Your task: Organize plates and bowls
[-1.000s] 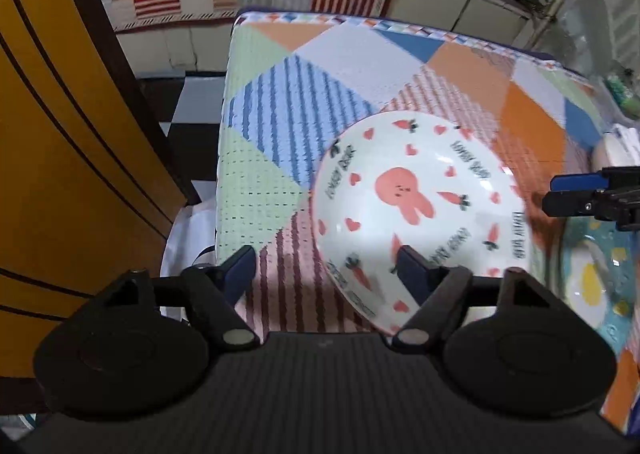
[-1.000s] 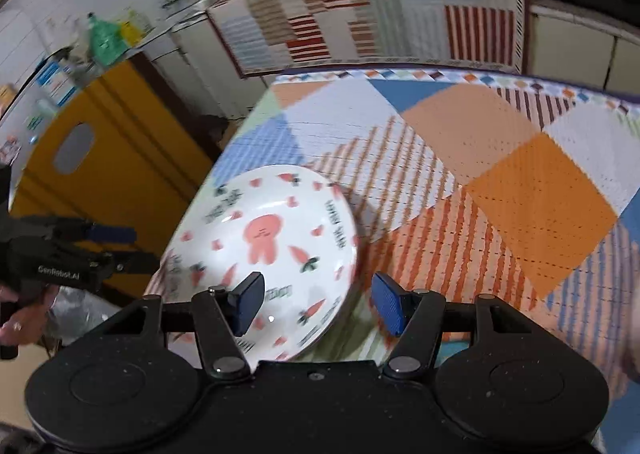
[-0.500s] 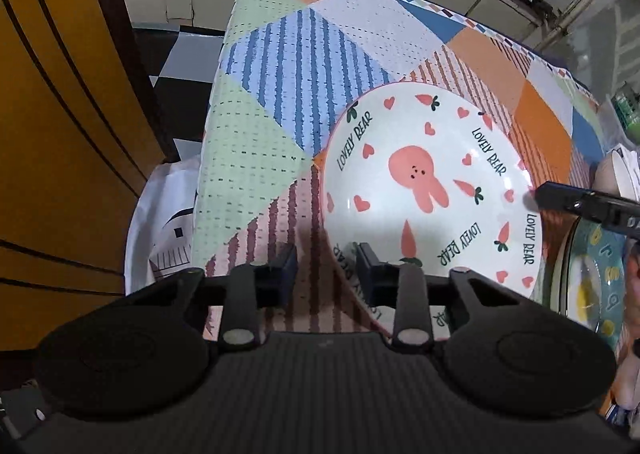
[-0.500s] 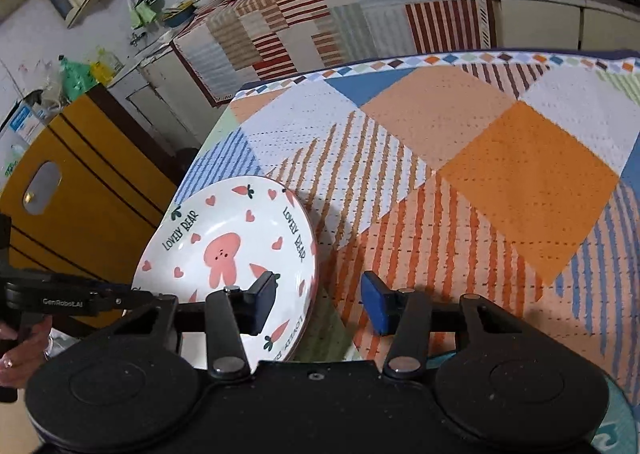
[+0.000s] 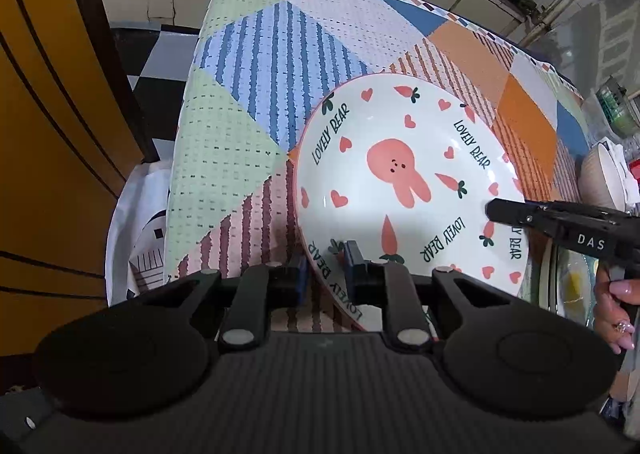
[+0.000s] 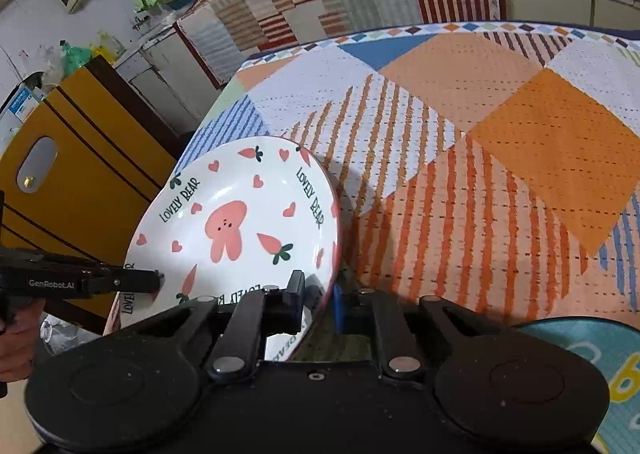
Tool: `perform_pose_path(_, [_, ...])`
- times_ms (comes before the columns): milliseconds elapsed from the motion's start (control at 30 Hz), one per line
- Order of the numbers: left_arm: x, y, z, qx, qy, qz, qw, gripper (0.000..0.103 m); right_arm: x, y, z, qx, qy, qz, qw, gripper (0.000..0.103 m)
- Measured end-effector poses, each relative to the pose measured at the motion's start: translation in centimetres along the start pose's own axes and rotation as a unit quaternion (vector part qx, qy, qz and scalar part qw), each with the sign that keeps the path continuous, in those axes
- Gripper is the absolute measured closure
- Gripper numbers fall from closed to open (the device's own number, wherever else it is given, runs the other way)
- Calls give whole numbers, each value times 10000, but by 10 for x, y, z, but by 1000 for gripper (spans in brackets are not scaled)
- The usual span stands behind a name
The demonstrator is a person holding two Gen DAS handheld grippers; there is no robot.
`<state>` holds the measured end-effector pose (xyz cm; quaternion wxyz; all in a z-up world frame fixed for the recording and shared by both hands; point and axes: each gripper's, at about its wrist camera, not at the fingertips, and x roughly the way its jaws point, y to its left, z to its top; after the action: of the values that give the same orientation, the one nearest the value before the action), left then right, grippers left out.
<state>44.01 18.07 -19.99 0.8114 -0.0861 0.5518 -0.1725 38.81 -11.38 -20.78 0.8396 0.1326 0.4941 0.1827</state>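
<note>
A white plate with a pink rabbit, hearts, carrots and "LOVELY BEAR" lettering is held tilted above the patchwork tablecloth. My left gripper is shut on its near rim. My right gripper is shut on the opposite rim; it shows in the left wrist view at the plate's right edge. The plate also shows in the right wrist view, with the left gripper at its left rim.
A teal patterned plate lies on the table at the near right; it also shows in the left wrist view. A beige bowl stands at the far right. A yellow cabinet stands left of the table.
Both grippers have closed on the plate's rim, left then right. The plate is raised and tilted more than a second ago.
</note>
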Motion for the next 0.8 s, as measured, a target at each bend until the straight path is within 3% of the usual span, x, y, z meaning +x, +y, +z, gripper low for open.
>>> perform_pose_path(67, [-1, -4, -1, 164, -8, 65, 9998, 86, -3, 1, -1, -119, 28, 22, 9999, 86])
perform_pose_path(167, [-11, -1, -4, 96, -51, -267, 9996, 87, -17, 1, -3, -305, 32, 196, 9993, 86])
perform_pose_path(233, [-22, -10, -8, 271, -106, -298, 9991, 87, -28, 2, -3, -366, 85, 245, 9990, 86])
perform_pose_path(500, [-80, -55, -16, 631, -471, -481, 9957, 87, -97, 6, -8, -551, -333, 364, 9973, 86])
perform_pose_path(800, [-102, -115, -26, 711, -204, -556, 9957, 85, -176, 5, -15, -896, -443, 122, 9949, 85])
